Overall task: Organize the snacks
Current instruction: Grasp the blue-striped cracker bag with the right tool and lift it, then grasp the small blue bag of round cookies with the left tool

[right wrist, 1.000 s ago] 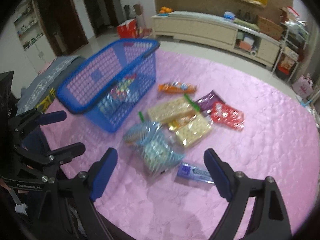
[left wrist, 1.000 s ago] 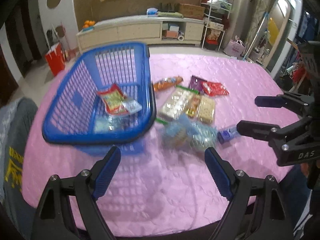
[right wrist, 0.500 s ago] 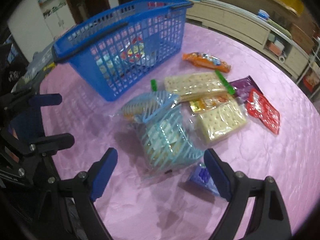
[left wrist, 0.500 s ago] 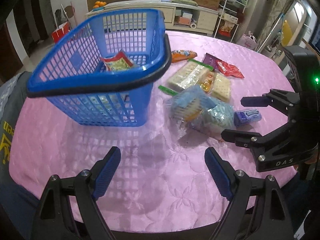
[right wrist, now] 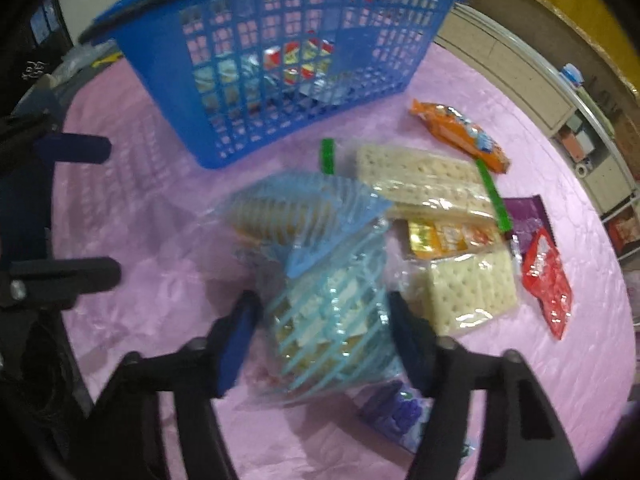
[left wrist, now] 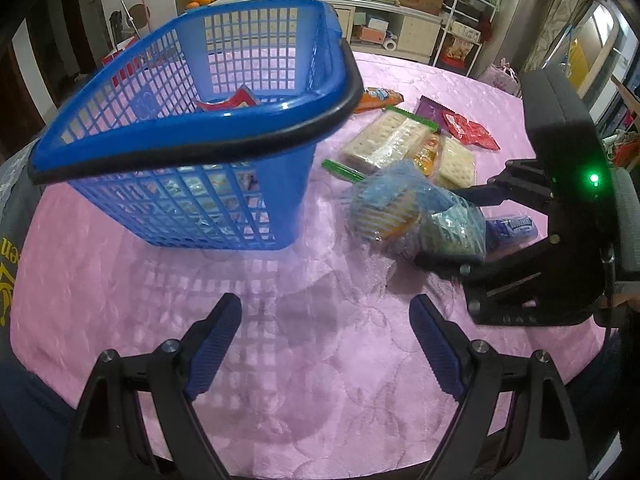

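Observation:
A blue plastic basket (left wrist: 208, 148) stands on the pink tablecloth with a red snack packet (left wrist: 230, 102) inside; it also shows in the right wrist view (right wrist: 280, 60). A clear bag with light-blue stripes (right wrist: 328, 300) holding biscuits lies to its right, also seen in the left wrist view (left wrist: 420, 212). My right gripper (right wrist: 324, 332) straddles this bag, fingers open on both sides of it. My left gripper (left wrist: 326, 344) is open and empty above bare cloth in front of the basket.
Cracker packs (right wrist: 420, 176), an orange packet (right wrist: 460, 132), a red packet (right wrist: 548, 284), a purple packet (right wrist: 528, 216) and a small blue-purple packet (right wrist: 396, 412) lie right of the basket. The table's near edge (left wrist: 320, 464) is close below my left gripper.
Both grippers have moved lower and closer to the table. My right gripper has advanced onto the striped bag, which now sits between its fingers, and its jaws have narrowed.

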A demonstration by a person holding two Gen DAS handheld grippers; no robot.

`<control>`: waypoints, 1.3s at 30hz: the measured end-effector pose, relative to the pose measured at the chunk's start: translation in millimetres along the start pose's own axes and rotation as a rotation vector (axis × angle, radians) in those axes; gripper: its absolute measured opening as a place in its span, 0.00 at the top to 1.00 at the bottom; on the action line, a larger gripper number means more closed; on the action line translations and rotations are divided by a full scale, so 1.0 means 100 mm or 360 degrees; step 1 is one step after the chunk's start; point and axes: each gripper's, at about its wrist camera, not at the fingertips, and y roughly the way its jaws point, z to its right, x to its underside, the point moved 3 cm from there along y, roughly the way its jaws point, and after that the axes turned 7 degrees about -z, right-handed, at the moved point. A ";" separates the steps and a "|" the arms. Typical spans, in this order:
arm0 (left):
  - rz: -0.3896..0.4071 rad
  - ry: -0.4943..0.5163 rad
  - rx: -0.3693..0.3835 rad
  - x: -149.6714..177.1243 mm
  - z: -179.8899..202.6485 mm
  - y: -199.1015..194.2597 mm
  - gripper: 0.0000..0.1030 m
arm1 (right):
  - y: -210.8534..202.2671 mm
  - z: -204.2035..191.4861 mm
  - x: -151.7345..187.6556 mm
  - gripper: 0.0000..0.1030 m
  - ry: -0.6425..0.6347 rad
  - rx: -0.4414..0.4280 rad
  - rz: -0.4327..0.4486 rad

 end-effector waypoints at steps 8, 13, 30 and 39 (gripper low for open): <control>-0.0003 0.0023 0.0060 0.05 0.02 -0.01 0.18 | -0.10 -0.08 0.21 0.41 0.0036 -0.0050 -0.0013; 0.0002 0.0054 0.0083 0.07 0.09 -0.03 0.18 | -0.18 -0.13 0.36 0.42 0.0128 -0.0084 -0.0026; 0.0067 0.0224 0.0003 -0.17 0.56 -0.02 0.18 | -0.68 0.52 0.71 0.42 0.0725 0.0031 0.0132; 0.0000 0.0266 -0.0156 -0.46 0.77 0.33 0.18 | -0.64 0.82 0.85 0.41 0.0868 0.0110 0.0142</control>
